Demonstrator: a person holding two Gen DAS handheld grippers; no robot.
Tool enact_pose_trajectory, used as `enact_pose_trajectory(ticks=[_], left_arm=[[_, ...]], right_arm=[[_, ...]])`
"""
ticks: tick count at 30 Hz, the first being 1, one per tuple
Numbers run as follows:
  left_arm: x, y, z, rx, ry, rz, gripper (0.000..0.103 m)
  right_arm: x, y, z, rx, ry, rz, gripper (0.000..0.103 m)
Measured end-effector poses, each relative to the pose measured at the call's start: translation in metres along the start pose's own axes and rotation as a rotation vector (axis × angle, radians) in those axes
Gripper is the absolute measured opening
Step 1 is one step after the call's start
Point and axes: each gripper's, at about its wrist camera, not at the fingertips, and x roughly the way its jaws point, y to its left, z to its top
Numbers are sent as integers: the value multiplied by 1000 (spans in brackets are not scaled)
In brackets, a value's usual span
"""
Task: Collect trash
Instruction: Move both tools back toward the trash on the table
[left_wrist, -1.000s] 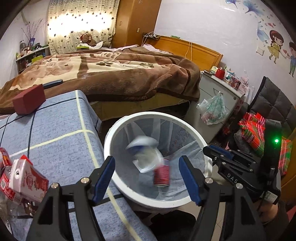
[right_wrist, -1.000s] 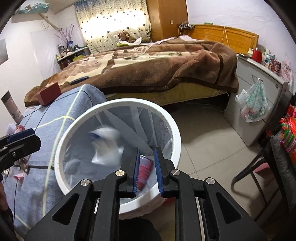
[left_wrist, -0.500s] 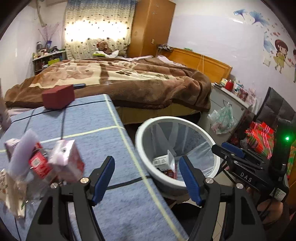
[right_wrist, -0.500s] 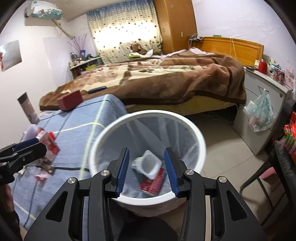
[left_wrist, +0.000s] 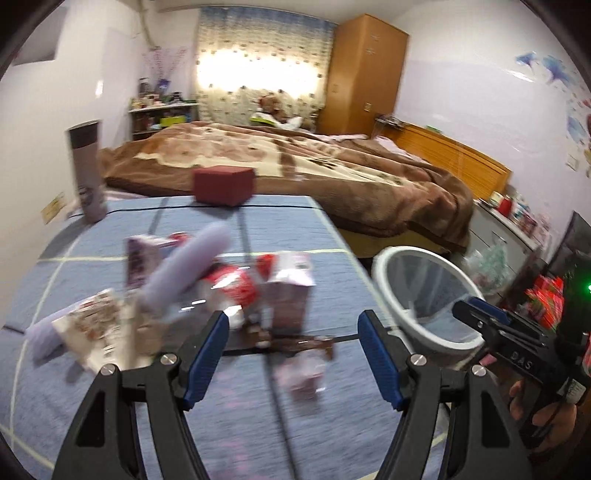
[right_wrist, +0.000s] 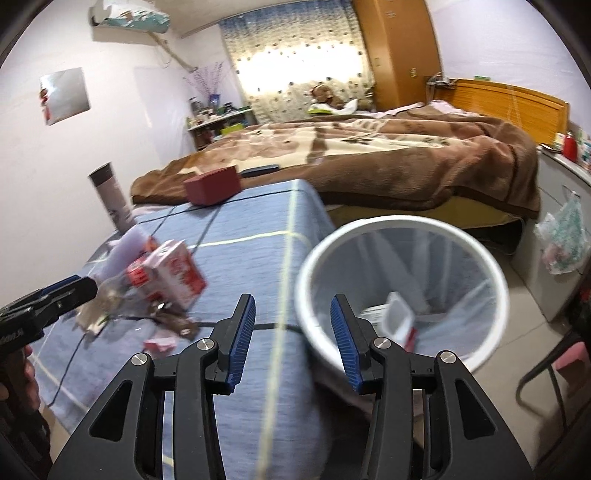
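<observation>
On the blue cloth-covered table (left_wrist: 295, 236), crossed by pale and dark lines, a loose heap of trash lies toward the left: a pink-and-white carton (left_wrist: 290, 291) stands upright, a red-and-white carton (right_wrist: 177, 273) leans beside it, a pale lilac wrapper (left_wrist: 188, 273) angles across the pile, and a printed packet (left_wrist: 96, 328) lies flat at the near left. Small brown and pink scraps (left_wrist: 306, 347) sit on the cloth just in front of the heap. Over this heap the left gripper (left_wrist: 291, 354) hangs with its blue pads spread wide and nothing between them; the upright carton shows in the gap beyond the tips, apart from both pads. Beside the table's right edge stands the white bin (right_wrist: 495, 280), lined with a clear bag, and inside it lie a white cup (right_wrist: 397, 314) and a red-and-white piece, tilted against the wall. The right gripper (right_wrist: 291, 332) hovers above the table edge next to the bin's rim; its jaws have just been opening and now stand apart, empty. At the far end of the table rest a dark red box (left_wrist: 225, 184) and a tall grey tube (left_wrist: 86, 173), upright near the left corner. Behind them spreads a bed (right_wrist: 369, 155) under a brown blanket. Both views are blurred, so labels on the cartons cannot be read.
</observation>
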Motion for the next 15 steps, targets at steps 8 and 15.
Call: enact_pose_trajectory(ticks=[8,15], left_arm=[[-18,56,-16,-54,-17,114,74],[-27,98,-30,-115,-4,177,74]], right_arm=[[16,39,-9,-52,41,78,45],[33,79,-21,-108,101,154,46]])
